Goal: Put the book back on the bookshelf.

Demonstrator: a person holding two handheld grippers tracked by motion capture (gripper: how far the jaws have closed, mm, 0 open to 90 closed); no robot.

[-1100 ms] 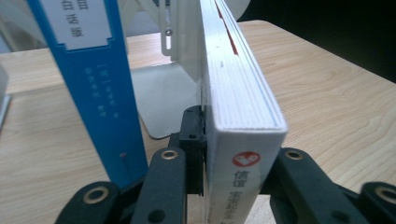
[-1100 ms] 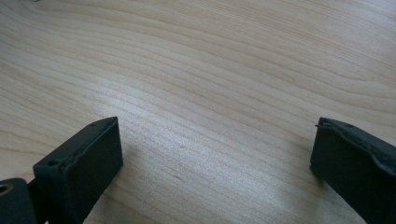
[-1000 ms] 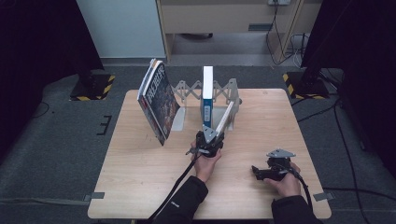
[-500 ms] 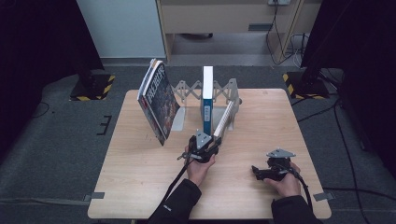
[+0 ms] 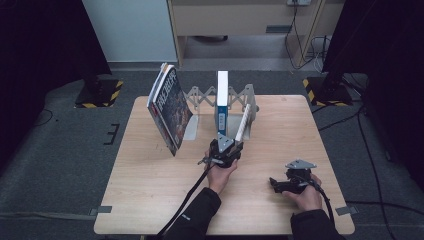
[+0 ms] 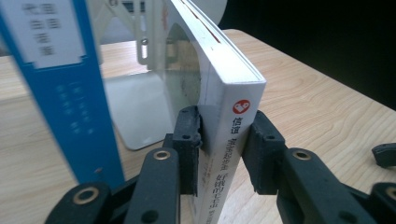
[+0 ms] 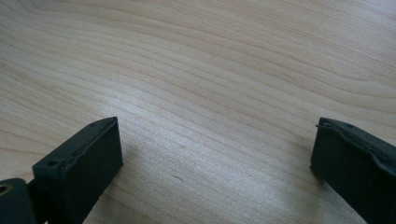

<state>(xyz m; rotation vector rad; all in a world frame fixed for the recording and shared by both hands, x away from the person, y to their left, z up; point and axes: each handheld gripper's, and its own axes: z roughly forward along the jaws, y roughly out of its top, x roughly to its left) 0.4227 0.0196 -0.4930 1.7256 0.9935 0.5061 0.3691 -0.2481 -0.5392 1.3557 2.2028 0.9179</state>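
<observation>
- Left gripper (image 6: pixel 223 149): jaws either side of the white book (image 6: pixel 219 107), at its spine end. Left pad looks pressed on the cover; right pad seems touching too, tho the angle makes that hard to confirm. Jaws have just been opening a little, book between them.
- White book leans tilted, top end resting toward the grey expanding rack (image 5: pixel 200 96), lower end near the gripper on the table (image 5: pixel 150 195).
- High view: left gripper (image 5: pixel 226 148) sits just in front of the rack, hand (image 5: pixel 220 172) behind it, cable trailing back along the sleeve.
- Blue book (image 5: pixel 222 100) stands upright in the rack, just beside the white one (image 5: pixel 243 122); its blue spine w/ white label (image 6: pixel 60 84) fills the left of the left gripper view.
- Larger picture-cover book (image 5: pixel 169 107) leans at the rack's left end, well tilted.
- Right gripper (image 5: pixel 287 182): resting low on the table, near the front right, apart from the books. Jaws spread wide over bare wood (image 7: pixel 210 93), nothing between.
</observation>
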